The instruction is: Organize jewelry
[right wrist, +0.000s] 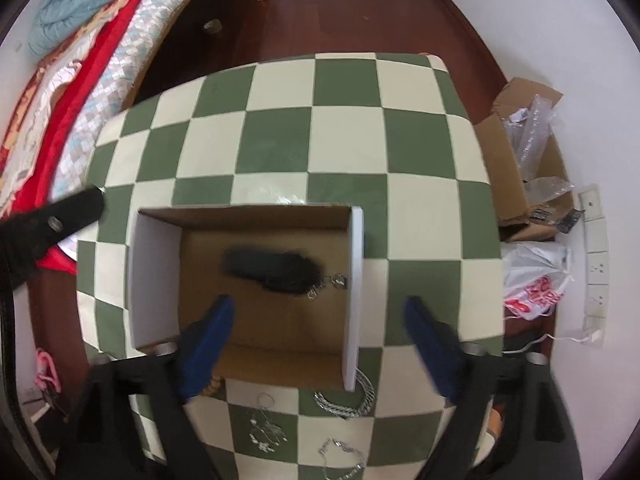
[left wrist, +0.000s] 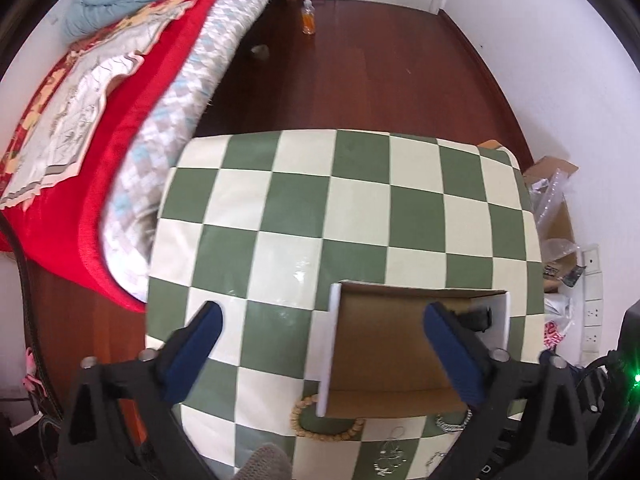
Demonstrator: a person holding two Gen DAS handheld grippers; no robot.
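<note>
Green-and-cream checked table (right wrist: 352, 136) held an open cardboard box (right wrist: 280, 320) with white side walls. Going left to right in the left wrist view: the left gripper (left wrist: 322, 326) hung over the table with jaws spread wide and nothing between them, left finger over bare checks, right finger (left wrist: 452, 356) over the box's right part. A bead bracelet (left wrist: 304, 420) lay just below the box's near left corner, partly hidden under it. A silver chain (left wrist: 452, 422) lay near the box's near right corner, thin pendants (left wrist: 390, 460) below it.

Right wrist view, left to right: the left gripper's black finger (right wrist: 60, 216) poked in at the left edge. The right gripper (right wrist: 320, 322) hovered over the box's near right half, released, empty, its left finger (right wrist: 208, 344) inside the box outline, right finger outside the right wall. A dark blurred item (right wrist: 272, 268) with a small silver chain attached (right wrist: 330, 282) lay on the box floor, beyond the fingertips, apart from them. A chunky chain (right wrist: 348, 400) lay on the table touching the box's near right corner, with finer necklaces (right wrist: 266, 428) and another chain (right wrist: 344, 456) nearer the camera.
</note>
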